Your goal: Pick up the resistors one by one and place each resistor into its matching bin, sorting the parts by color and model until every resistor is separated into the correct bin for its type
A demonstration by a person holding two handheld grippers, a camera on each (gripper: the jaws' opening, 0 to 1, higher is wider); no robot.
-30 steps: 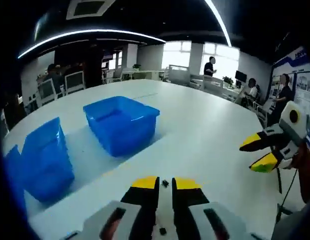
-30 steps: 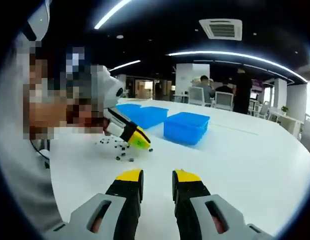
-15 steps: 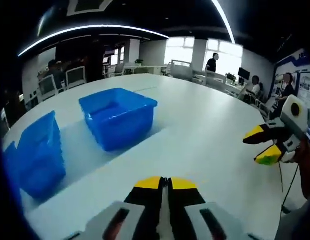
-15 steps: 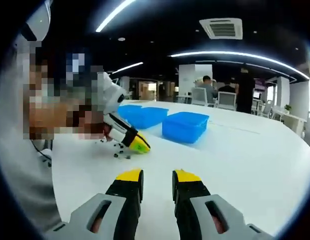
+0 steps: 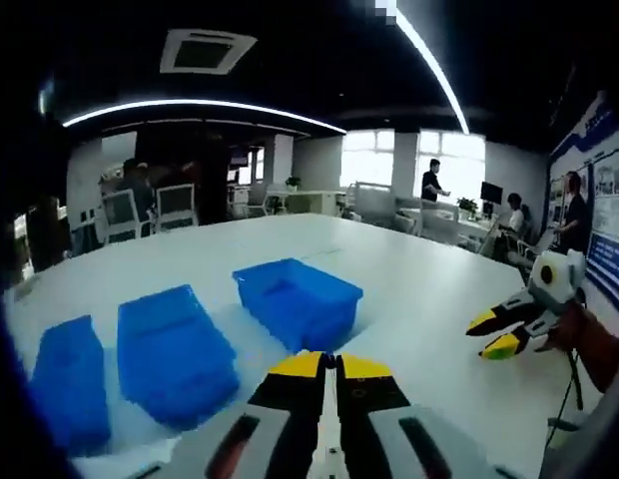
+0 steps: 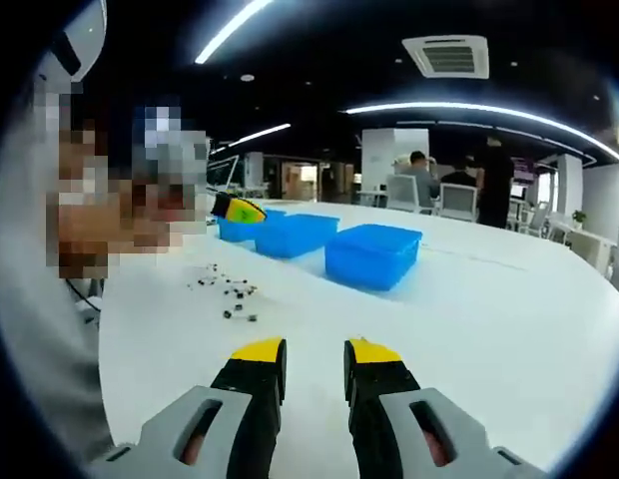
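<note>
The resistors lie scattered as small dark bits on the white table, loose and spread in a little patch to the left of my right gripper, well short of the bins. In the left gripper view, my left gripper has its yellow-tipped jaws pressed together with hardly a slit between them; whether a resistor is pinched there is too small for me to tell. It hangs above the table, and just beyond its tips stand three blue bins in a row: the nearest blue bin ahead, the middle blue bin to its left, and the far-left blue bin beside that one. My right gripper hovers over bare table with its jaws apart and nothing between them; it also shows at the right of the left gripper view, jaws parted there too. In the right gripper view my left gripper's yellow tip sits up over the bins at the left. Behind the table are white chairs, and people stand near bright windows.
</note>
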